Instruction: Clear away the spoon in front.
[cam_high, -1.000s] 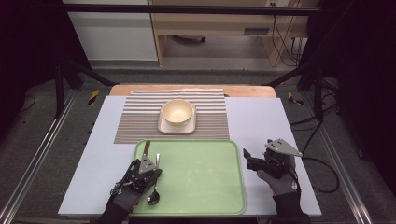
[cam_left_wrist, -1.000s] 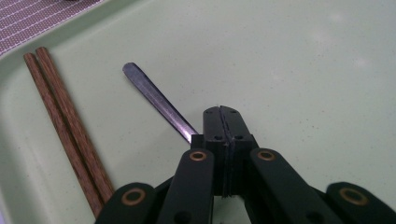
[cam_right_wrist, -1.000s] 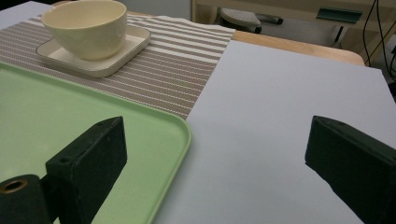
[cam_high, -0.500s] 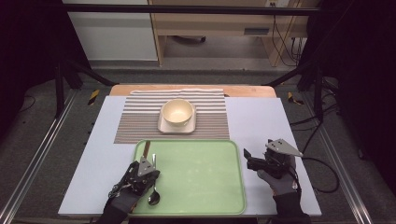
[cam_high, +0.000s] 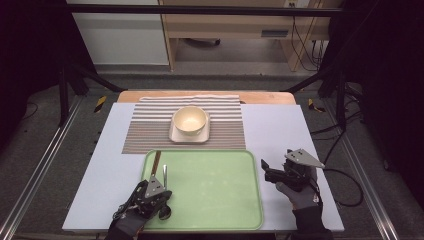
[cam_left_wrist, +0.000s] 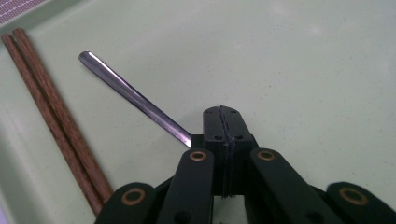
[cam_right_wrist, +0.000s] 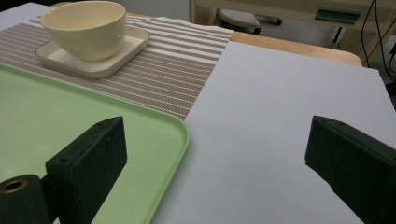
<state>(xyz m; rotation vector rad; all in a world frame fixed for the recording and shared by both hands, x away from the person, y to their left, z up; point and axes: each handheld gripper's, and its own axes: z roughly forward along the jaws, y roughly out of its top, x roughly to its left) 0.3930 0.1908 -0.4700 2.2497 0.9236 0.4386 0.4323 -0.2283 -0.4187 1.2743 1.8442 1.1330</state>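
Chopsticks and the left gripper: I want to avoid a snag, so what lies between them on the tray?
The spoon handle, beside the chopsticks, runs to the shut left gripper, per its view.

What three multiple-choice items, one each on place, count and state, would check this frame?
1. Where does the bowl stand?
A. on a square plate on the striped mat
B. on the tray
C. on the floor

2. How many chopsticks lie on the green tray?
A. one
B. two
C. four

3. How do the right gripper jaws stand?
A. clamped on the bowl
B. pressed together
C. wide apart, nothing between them

Key: 1 A, the plate sits under it on the mat; 2 B, the left gripper view shows a pair; 3 C, bare table shows between them.
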